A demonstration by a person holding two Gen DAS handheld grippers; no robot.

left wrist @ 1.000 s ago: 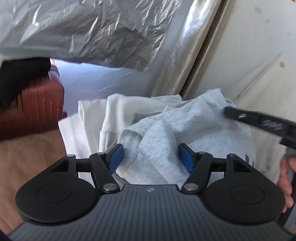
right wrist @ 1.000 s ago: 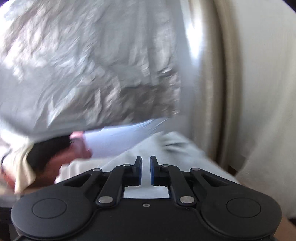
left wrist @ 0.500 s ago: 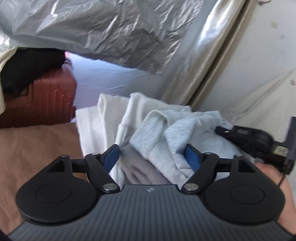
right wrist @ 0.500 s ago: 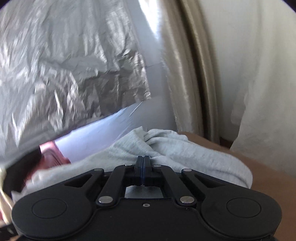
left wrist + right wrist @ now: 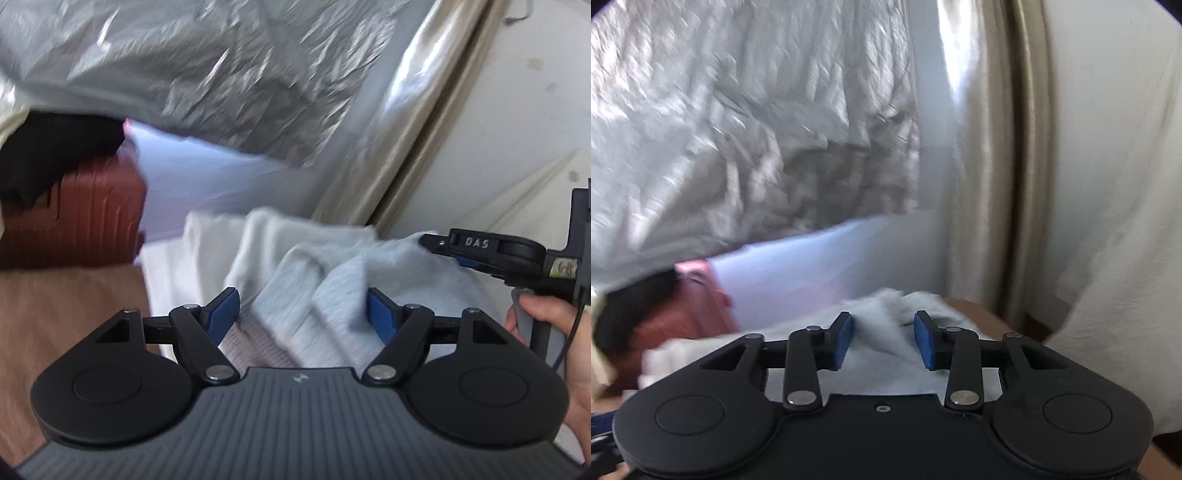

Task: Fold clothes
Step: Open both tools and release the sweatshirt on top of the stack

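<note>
A crumpled light grey sweatshirt [image 5: 332, 288] lies on top of a white folded garment [image 5: 207, 251] on the brown surface [image 5: 66, 317]. My left gripper [image 5: 301, 310] hangs open just above the sweatshirt, with its blue pads either side of a fold and nothing pinched. In the right wrist view the same sweatshirt [image 5: 882, 354] lies beneath my right gripper [image 5: 882, 339], whose blue pads stand apart with cloth showing in the gap. The right gripper [image 5: 439, 245] also shows from the side at the sweatshirt's right edge, a hand [image 5: 554, 332] around its handle.
A red ribbed suitcase [image 5: 74, 218] with a dark garment [image 5: 55, 147] on top stands at the left. Crinkled silver plastic sheeting [image 5: 203, 74] hangs behind. A beige curtain [image 5: 1008, 166] and white cloth [image 5: 1115, 184] hang at the right.
My right gripper was shut on the grey sweatshirt half a second ago and has now opened, letting it go. The left gripper stayed open and shifted slightly over the pile.
</note>
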